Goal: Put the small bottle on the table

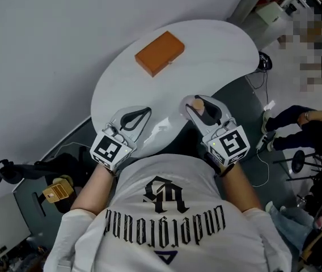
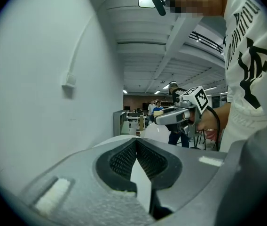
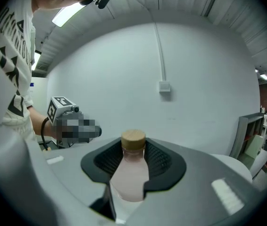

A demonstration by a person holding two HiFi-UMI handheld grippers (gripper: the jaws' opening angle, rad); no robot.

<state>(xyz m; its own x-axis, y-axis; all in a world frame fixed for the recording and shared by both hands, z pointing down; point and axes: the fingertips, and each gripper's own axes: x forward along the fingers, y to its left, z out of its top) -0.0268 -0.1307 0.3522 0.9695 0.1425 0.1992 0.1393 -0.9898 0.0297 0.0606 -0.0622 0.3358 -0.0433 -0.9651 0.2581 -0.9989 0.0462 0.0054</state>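
The small bottle [image 3: 132, 168] has a pale pink body and a tan cap. My right gripper [image 3: 133, 147] is shut on its body, with the cap poking out past the jaw tips. In the head view the right gripper [image 1: 202, 107] holds the small bottle [image 1: 197, 104] over the near edge of the round white table [image 1: 217, 55]; I cannot tell whether it touches the top. My left gripper [image 1: 141, 115] hovers over the near left part of the table, shut with nothing in it. In the left gripper view its pads [image 2: 124, 161] meet at the tips.
An orange box [image 1: 160, 52] lies toward the far side of the table. A grey wall runs along the left. A seated person's legs [image 1: 297, 120] and a stool [image 1: 298, 160] are on the floor to the right, with cables near the table's base.
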